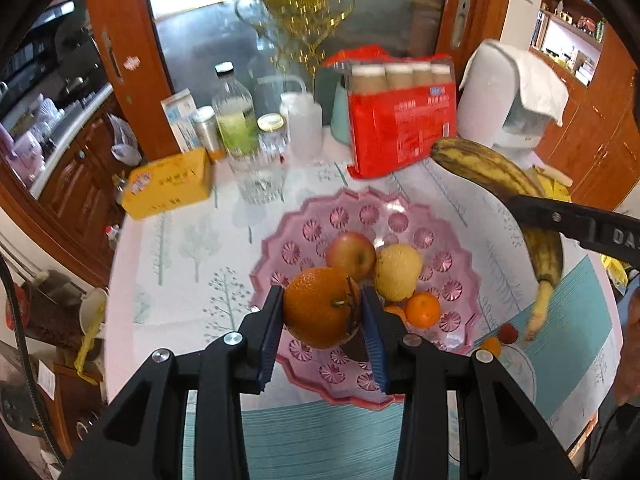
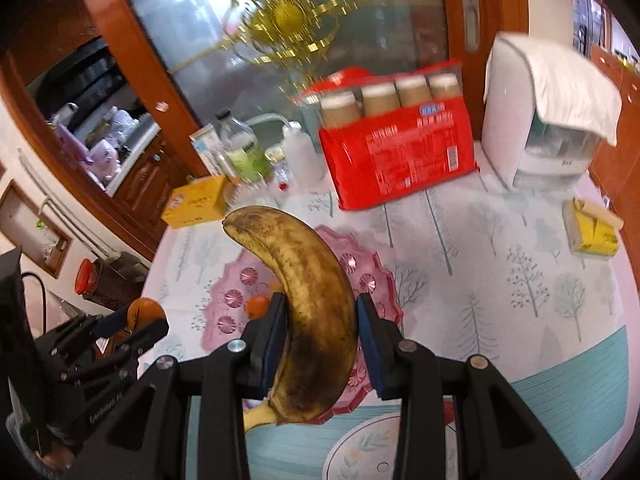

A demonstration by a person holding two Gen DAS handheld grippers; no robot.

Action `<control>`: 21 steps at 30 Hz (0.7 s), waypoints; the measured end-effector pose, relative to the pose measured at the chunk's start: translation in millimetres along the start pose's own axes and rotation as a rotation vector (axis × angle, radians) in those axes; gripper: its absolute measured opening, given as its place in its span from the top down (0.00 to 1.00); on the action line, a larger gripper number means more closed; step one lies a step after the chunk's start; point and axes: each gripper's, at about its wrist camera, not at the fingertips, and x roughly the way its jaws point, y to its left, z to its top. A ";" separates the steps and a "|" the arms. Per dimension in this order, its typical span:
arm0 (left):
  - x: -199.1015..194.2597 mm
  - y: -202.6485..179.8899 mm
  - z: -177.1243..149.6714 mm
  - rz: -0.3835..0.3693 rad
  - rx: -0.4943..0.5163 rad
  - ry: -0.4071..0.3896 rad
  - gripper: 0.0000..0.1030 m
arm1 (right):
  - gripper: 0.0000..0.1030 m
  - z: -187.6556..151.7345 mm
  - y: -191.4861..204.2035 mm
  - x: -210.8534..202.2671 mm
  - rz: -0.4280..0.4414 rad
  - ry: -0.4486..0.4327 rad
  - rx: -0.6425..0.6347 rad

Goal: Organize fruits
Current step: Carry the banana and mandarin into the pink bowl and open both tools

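The left gripper (image 1: 322,312) is clamped on a big orange (image 1: 322,307) above the pink fruit dish (image 1: 460,280); the right gripper (image 2: 320,332) pinches a spotty banana (image 2: 308,304) mid-length, held over the dish's edge. The banana's long axis runs away from the gripper, blunt tip toward the far side of the worktop (image 2: 480,248), stalk hanging back beneath the gripper. Gripped mid-length, the banana could swivel or slip; the round orange might roll onto the apple (image 1: 352,254) and pear (image 1: 398,268) and knock them

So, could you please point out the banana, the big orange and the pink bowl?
banana (image 2: 316,304): right wrist view, mid-body peel.
big orange (image 1: 320,312): left wrist view, front skin.
pink bowl (image 1: 460,280): left wrist view, right inner wall.
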 end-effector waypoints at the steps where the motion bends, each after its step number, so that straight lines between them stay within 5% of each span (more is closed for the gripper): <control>1: 9.9 -0.6 -1.0 0.000 0.001 0.012 0.65 | 0.65 0.2 -2.4 8.2 -0.007 0.012 0.006; 12: 98.6 2.1 -14.4 -0.016 -0.025 0.130 0.65 | 0.65 -4.0 -27.0 98.0 -0.109 0.119 -0.020; 21: 132.7 8.1 -24.0 -0.009 -0.046 0.176 0.65 | 0.65 -5.8 -21.3 136.6 -0.160 0.136 -0.107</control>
